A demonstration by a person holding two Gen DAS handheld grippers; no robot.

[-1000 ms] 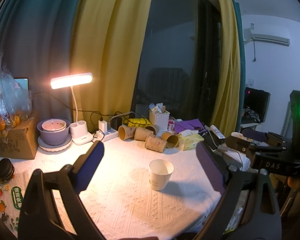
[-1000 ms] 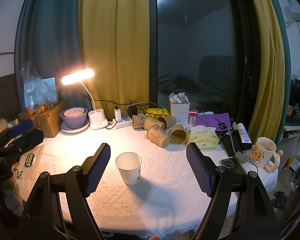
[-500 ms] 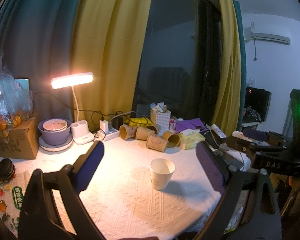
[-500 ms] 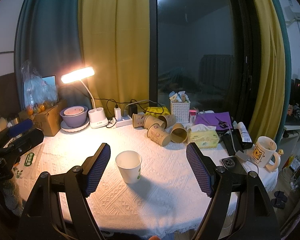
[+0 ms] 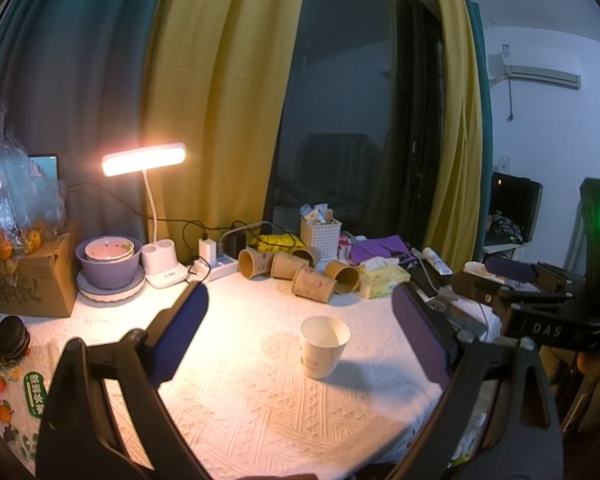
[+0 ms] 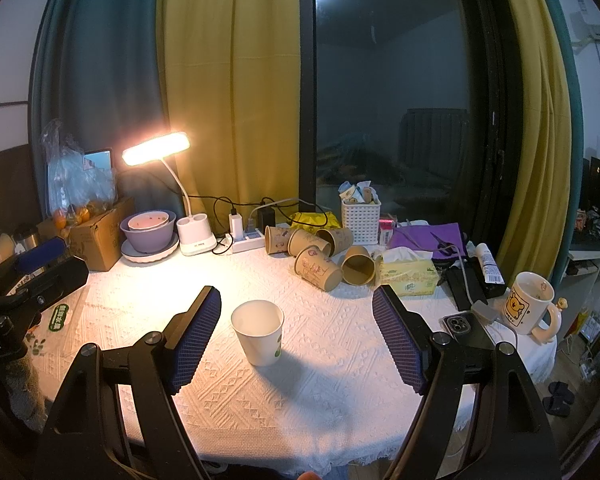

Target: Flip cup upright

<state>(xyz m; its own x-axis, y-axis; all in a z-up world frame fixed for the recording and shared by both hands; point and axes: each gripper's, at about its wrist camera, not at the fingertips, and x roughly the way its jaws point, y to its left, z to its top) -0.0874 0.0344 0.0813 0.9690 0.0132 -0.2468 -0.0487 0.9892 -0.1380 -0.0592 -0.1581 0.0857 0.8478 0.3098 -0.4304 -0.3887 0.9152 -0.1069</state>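
Observation:
A white paper cup [image 5: 324, 346] stands upright, mouth up, on the white tablecloth [image 5: 260, 400]; it also shows in the right wrist view [image 6: 259, 331]. My left gripper [image 5: 300, 328] is open and empty, held back from the cup with its fingers wide on either side. My right gripper [image 6: 296, 332] is open and empty, also behind the cup. The right gripper also shows at the right of the left wrist view [image 5: 512, 280], the left gripper at the left edge of the right wrist view [image 6: 28, 276].
Several brown paper cups [image 6: 320, 256] lie on their sides at the back. A lit desk lamp [image 6: 156, 152], purple bowls [image 6: 150, 232], a cardboard box [image 6: 96, 236], a white basket [image 6: 360, 216], a tissue pack [image 6: 408, 272], a phone [image 6: 460, 324] and a mug [image 6: 530, 308] ring the table.
Both grippers stay open and nearly still; the views drift slightly. The cup stands unmoved.

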